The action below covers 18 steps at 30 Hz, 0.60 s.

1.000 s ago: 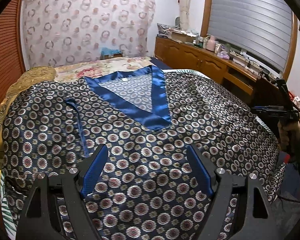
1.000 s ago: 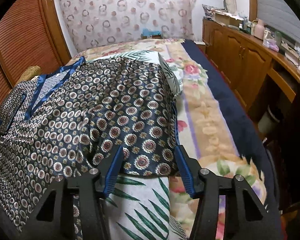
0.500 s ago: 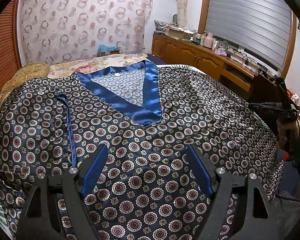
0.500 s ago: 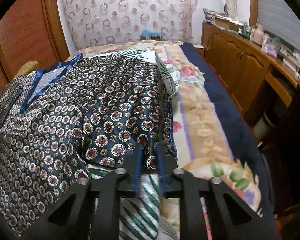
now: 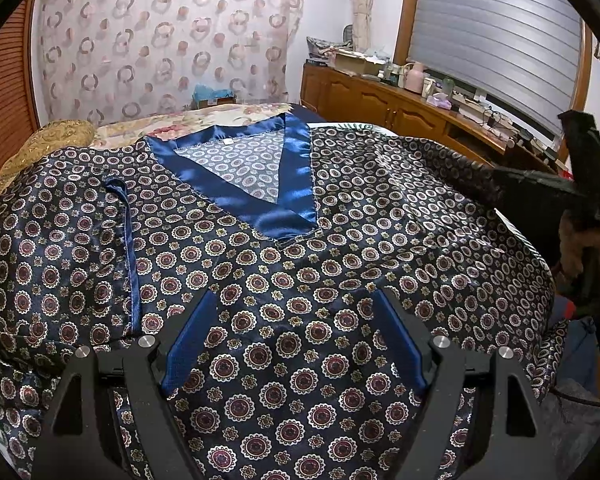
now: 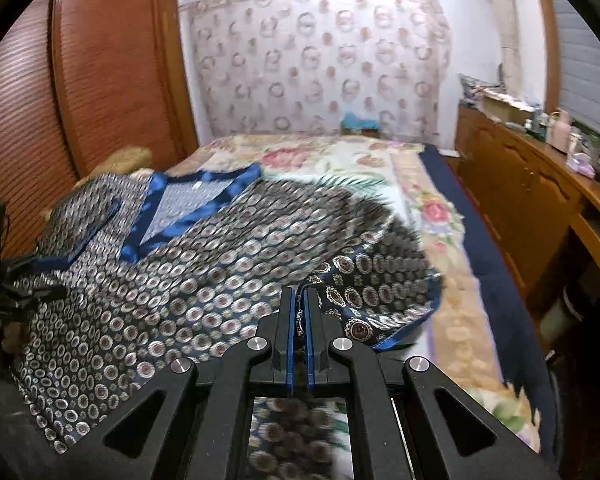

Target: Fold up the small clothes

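A navy satin top [image 5: 284, 264] with ring medallions and a shiny blue V-neck trim [image 5: 296, 184] lies spread on the bed. My left gripper [image 5: 296, 300] hovers open over its lower front, with nothing between the fingers. In the right wrist view, my right gripper [image 6: 297, 294] has its jaws closing tight on the top's right side edge [image 6: 364, 280]. That fabric is pinched between the pads and lifted off the bed. In the left wrist view, the right gripper [image 5: 496, 176] shows at the far right, held by a hand [image 5: 580, 248]. The left gripper [image 6: 36, 278] shows at the right wrist view's left edge.
A floral bedspread [image 6: 432, 208] covers the bed, with a palm-leaf cloth [image 6: 352, 182] under the top. A gold pillow [image 5: 56, 136] lies at the far left. A wooden sideboard [image 5: 384, 100] with clutter runs along the right, and a wooden wardrobe [image 6: 80, 92] stands on the left.
My right gripper shut on the top's side edge, then lifted it and carried it leftwards over the garment. My left gripper stayed open, shifting slightly over the top.
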{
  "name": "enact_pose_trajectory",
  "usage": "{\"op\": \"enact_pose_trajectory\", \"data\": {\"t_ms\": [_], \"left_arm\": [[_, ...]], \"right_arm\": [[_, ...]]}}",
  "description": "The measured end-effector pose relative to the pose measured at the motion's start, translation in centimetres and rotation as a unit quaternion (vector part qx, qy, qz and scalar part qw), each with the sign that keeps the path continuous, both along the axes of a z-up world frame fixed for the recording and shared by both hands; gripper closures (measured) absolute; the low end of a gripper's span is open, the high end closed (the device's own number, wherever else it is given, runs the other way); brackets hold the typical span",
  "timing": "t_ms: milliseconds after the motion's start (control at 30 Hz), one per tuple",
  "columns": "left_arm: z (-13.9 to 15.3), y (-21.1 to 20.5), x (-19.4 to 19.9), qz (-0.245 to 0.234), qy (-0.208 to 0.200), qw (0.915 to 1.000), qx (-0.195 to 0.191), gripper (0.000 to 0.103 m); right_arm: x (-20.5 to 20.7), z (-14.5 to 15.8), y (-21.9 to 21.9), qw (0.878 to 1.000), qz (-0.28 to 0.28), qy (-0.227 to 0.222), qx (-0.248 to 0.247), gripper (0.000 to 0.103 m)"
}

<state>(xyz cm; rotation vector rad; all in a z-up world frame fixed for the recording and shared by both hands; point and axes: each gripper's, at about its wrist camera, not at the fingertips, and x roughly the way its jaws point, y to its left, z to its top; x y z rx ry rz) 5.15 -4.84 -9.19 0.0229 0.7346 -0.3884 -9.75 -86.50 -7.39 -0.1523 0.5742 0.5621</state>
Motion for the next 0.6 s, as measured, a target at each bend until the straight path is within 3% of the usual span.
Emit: {"op": "enact_pose_trajectory", "data": {"t_ms": [267,600], "left_arm": [[0.7,-0.1,-0.3,0.002,-0.01,0.9999,-0.002,0.022],[1.2,0.0,-0.4,0.002,-0.016,0.9998,-0.006,0.022]], "right_arm": [[1.6,-3.1,2.6,0.998,0.014,0.055,-0.015,0.099],[2.4,-1.8,2.3,0.998,0.02,0.064,-0.021,0.096]]}}
